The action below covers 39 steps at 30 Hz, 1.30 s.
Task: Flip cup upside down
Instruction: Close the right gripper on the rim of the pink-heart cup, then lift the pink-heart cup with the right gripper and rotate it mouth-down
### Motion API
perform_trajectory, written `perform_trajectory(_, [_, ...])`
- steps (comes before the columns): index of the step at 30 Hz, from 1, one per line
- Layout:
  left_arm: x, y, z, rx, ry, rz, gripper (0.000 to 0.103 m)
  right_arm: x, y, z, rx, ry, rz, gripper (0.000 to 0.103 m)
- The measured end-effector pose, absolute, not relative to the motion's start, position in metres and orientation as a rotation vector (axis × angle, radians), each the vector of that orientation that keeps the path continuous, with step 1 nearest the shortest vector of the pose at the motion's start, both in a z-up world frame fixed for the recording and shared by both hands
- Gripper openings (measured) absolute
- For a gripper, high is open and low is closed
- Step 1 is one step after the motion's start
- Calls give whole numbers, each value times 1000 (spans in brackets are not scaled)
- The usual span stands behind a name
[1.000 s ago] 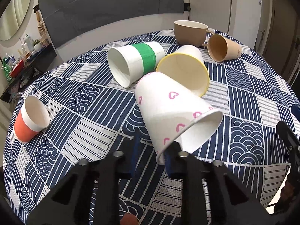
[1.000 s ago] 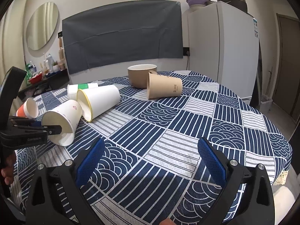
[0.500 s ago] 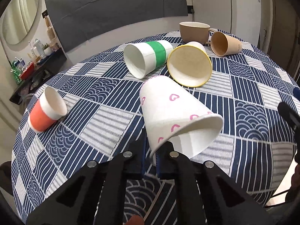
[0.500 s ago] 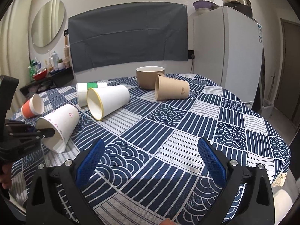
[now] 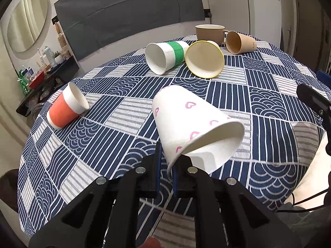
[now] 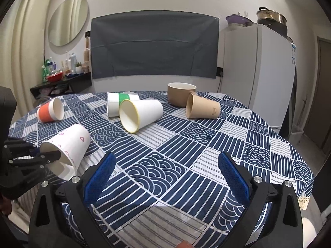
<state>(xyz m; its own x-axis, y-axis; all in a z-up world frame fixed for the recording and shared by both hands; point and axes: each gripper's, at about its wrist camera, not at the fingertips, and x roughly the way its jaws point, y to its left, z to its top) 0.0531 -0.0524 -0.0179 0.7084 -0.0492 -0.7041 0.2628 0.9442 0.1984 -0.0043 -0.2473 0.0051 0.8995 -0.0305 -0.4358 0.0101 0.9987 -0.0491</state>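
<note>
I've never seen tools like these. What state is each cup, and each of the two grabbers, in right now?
heart cup: tilted, mouth toward the camera, rim pinched by the left gripper
left gripper: jaws shut on that rim
right gripper: jaws wide open, holding nothing
orange cup: on its side
green-band cup: on its side
yellow-rim cup: on its side
brown paper cup: on its side
brown mug: upright
</note>
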Motion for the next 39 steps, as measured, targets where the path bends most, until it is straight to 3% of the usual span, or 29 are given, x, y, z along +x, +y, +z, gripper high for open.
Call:
perform_trajectory(8, [39, -38, -20, 274, 763, -174, 12, -15, -233, 7, -81, 444, -9, 95])
perform_trajectory(10, [39, -37, -22, 269, 774, -184, 28, -16, -231, 6, -85, 450, -6, 95])
perform_trajectory(12, [40, -35, -24, 248, 784, -213, 64, -16, -231, 6, -87, 450, -5, 95])
perform_trajectory(14, [36, -35, -22, 247, 767, -225, 70, -15, -231, 7, -85, 453, -1, 95])
perform_trajectory(17, [31, -37, -20, 276, 739, -230, 89, -9, -235, 7, -49, 466, 8, 95])
perform_trajectory(24, [22, -23, -14, 247, 718, -227, 96, 21, -240, 27, 6, 547, 90, 95])
perform_trajectory(31, [8, 1, -14, 209, 692, -189, 97, 74, -203, 52, -5, 796, 310, 95])
perform_trajectory(39, [4, 23, -19, 172, 682, -172, 97, 130, -153, 43, 70, 1084, 448, 95])
